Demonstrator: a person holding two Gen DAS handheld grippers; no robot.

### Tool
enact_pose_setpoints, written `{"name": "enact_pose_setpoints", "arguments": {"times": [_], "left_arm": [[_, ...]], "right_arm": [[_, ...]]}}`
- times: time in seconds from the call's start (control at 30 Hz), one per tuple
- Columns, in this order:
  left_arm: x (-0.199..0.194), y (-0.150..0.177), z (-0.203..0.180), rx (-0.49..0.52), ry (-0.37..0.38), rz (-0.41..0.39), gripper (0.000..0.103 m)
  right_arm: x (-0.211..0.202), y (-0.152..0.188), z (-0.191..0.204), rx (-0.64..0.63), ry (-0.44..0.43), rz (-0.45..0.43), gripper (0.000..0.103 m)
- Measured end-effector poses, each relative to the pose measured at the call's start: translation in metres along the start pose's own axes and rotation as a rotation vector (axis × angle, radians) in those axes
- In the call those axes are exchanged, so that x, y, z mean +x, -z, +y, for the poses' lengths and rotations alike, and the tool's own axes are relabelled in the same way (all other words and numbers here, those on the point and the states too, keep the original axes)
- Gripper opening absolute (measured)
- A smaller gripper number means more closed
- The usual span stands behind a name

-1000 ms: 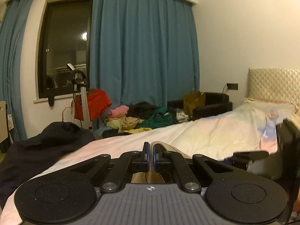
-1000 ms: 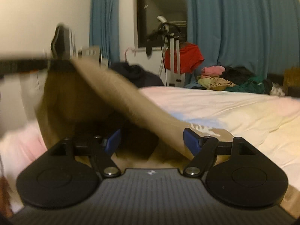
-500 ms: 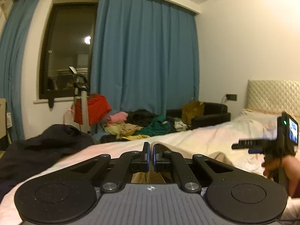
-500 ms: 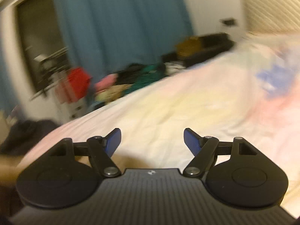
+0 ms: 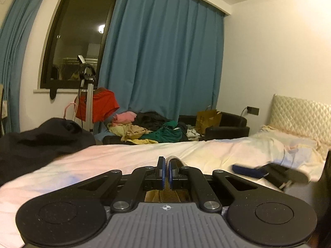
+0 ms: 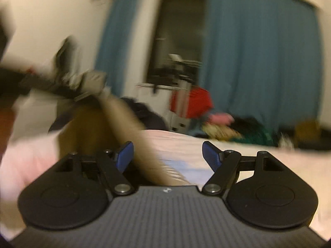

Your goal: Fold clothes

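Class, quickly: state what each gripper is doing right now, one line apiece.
Left gripper: shut on the tan ribbed cloth garment.
Right gripper: open, holding nothing; the tan garment passes between its blue pads ungripped.

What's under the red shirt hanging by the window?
The red shirt hangs on a white stand; one leg and a pink hanger show. What lies lower is hidden by the black clothes.
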State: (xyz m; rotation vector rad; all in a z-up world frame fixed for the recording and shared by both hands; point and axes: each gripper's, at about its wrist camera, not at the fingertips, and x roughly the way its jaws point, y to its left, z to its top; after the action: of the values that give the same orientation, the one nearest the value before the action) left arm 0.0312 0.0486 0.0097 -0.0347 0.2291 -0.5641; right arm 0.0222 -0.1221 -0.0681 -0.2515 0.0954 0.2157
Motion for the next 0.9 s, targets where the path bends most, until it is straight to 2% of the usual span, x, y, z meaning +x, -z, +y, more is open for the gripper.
{"name": "enact_pose_setpoints", "arguments": {"times": [0.1, 0.17, 0.23, 0.27, 0.3, 0.43, 0.53, 0.7, 0.8, 0.9], "left_arm": [[0.005, 0.002, -0.001, 0.012, 0.013, 0.007, 0.004], [0.009, 0.008, -0.004, 0.024, 0.018, 0.029, 0.004], [0.015, 0.016, -0.010, 0.049, 0.017, 0.057, 0.004], [0.018, 0.020, -0.015, 0.077, 0.019, 0.069, 0.004], [0.021, 0.024, -0.020, 0.107, 0.024, 0.078, 0.004], [0.024, 0.033, -0.040, 0.174, 0.073, 0.082, 0.004], [0.017, 0.033, -0.044, 0.182, 0.081, 0.056, 0.004], [0.002, 0.022, -0.035, 0.122, 0.057, -0.018, 0.004], [-0.005, 0.012, -0.021, 0.067, 0.012, -0.071, 0.004], [-0.011, 0.004, -0.008, 0.010, -0.005, -0.103, 0.004]], "right_arm": [[0.031, 0.002, 0.012, -0.056, 0.072, 0.039, 0.075], [0.042, 0.003, 0.001, -0.011, 0.181, 0.085, 0.075], [0.040, 0.003, -0.021, 0.064, 0.250, 0.106, 0.075], [0.036, 0.004, -0.032, 0.089, 0.266, 0.107, 0.077], [0.032, 0.003, -0.043, 0.113, 0.281, 0.114, 0.083], [0.018, 0.000, -0.076, 0.225, 0.273, 0.191, 0.085], [0.014, -0.004, -0.089, 0.262, 0.202, 0.273, 0.085], [0.000, -0.013, -0.084, 0.189, 0.102, 0.367, 0.085], [-0.004, -0.021, -0.084, 0.106, 0.130, 0.384, 0.085], [-0.008, -0.022, -0.102, 0.173, 0.193, 0.349, 0.085]]}}
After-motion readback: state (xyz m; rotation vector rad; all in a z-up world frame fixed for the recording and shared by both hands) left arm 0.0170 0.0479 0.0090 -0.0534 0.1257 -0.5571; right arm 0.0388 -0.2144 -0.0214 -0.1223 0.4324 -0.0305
